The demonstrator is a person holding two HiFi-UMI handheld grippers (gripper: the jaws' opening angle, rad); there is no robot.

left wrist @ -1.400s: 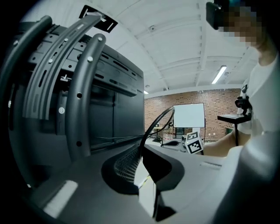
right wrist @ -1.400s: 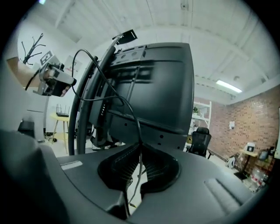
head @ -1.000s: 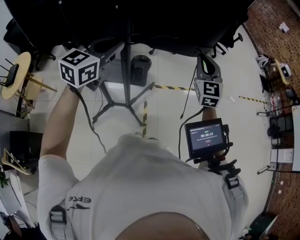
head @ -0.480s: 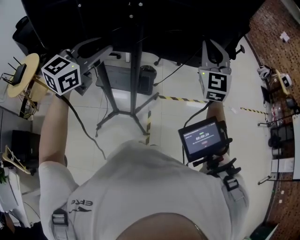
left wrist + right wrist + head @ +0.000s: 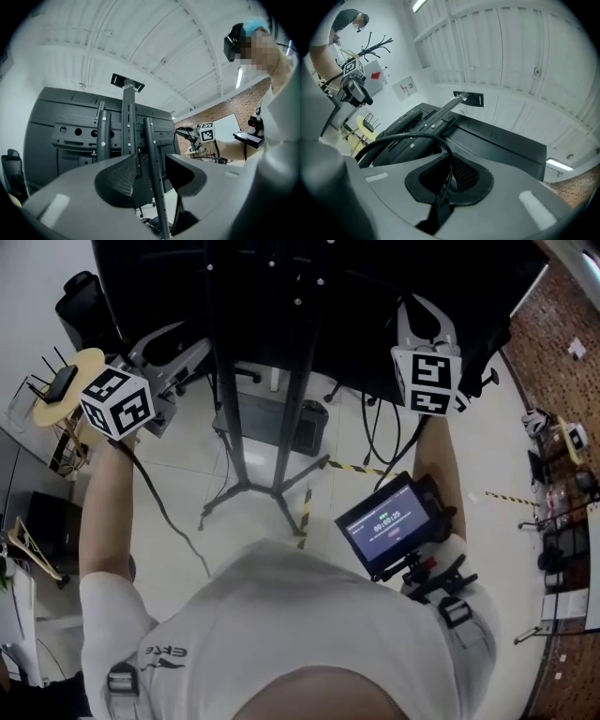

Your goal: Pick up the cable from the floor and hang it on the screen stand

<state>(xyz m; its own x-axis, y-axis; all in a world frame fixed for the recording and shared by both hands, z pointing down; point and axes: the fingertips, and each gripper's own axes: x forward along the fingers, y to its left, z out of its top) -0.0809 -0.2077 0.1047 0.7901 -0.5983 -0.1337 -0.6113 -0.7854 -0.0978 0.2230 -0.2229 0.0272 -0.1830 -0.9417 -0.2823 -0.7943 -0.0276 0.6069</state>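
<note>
- Your right gripper is clamped on the cable, raised near the screen stand.
- Your left gripper has just been opening and grips nothing.
- Still to do: hang the cable on the stand.

Two grippers: one, the left gripper, with jaws just opened wide and empty; one, the right gripper, closed on the cable. One cable only. Two marker cubes, one per gripper. One big screen on one screen stand. One small monitor. On the floor: one black box, three strips of striped tape, one round table at the left edge.
</note>
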